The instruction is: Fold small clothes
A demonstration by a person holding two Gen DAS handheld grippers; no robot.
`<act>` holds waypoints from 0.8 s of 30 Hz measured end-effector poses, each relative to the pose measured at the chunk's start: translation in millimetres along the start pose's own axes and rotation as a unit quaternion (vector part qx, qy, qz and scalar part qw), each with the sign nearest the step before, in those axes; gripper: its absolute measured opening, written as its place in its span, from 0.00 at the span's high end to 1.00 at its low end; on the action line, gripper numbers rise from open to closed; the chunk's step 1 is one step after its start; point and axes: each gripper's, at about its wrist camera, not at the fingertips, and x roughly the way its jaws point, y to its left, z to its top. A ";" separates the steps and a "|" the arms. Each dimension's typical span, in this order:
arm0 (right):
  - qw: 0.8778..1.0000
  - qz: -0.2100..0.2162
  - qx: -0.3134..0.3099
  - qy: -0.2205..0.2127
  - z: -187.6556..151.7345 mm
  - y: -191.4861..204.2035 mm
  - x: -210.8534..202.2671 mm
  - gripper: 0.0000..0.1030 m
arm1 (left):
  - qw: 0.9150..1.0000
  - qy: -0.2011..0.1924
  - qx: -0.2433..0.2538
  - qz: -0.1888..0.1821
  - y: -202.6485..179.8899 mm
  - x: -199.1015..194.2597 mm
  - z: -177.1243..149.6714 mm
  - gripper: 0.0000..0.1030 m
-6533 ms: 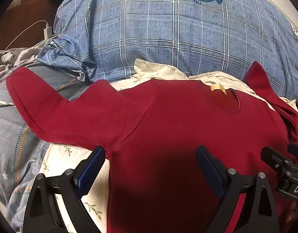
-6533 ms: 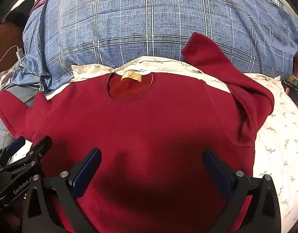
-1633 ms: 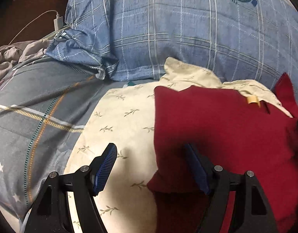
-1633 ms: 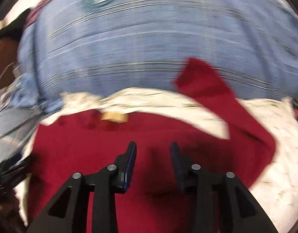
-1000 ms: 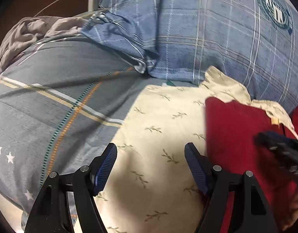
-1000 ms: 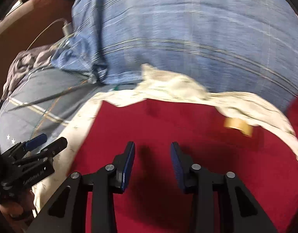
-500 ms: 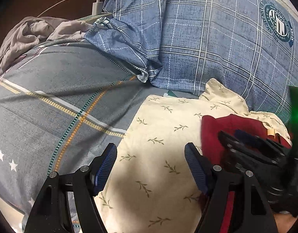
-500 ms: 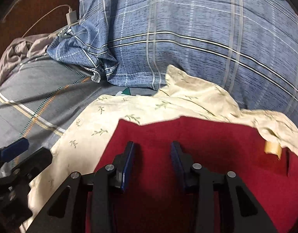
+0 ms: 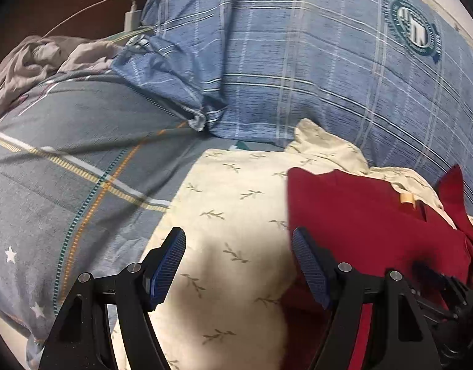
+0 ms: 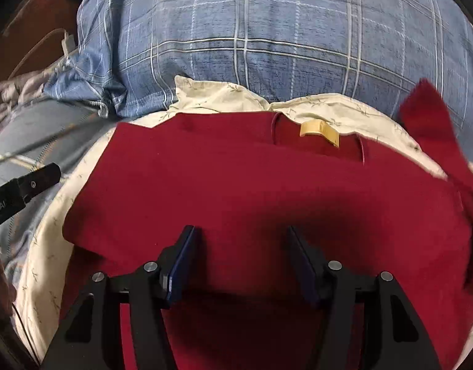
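A dark red sweater (image 10: 252, 191) lies on a cream leaf-print cloth (image 9: 236, 203), its left sleeve folded in over the body, its right sleeve (image 10: 427, 123) sticking out at the far right. A tan neck label (image 10: 319, 131) shows at the collar. My right gripper (image 10: 242, 243) is open and empty, hovering low over the sweater's middle. My left gripper (image 9: 239, 246) is open and empty over the cream cloth, its right finger at the sweater's left edge (image 9: 359, 215). The left gripper's tip (image 10: 36, 182) shows in the right wrist view.
A blue plaid pillow (image 10: 267, 30) lies behind the sweater. A grey plaid quilt with stars (image 9: 67, 154) lies to the left. A white charger and cable (image 9: 131, 18) and crumpled grey cloth (image 9: 36, 58) sit at the far left.
The left sleeve has been folded in over the body. My right gripper has opened wider and swung back right over the sweater's middle. My left gripper stays open beside the left edge.
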 end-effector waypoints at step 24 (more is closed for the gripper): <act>0.995 -0.068 0.075 -0.010 -17.7 -101.0 -11.6 0.14 | 0.994 0.049 0.077 -0.063 -55.7 28.4 -13.6 0.30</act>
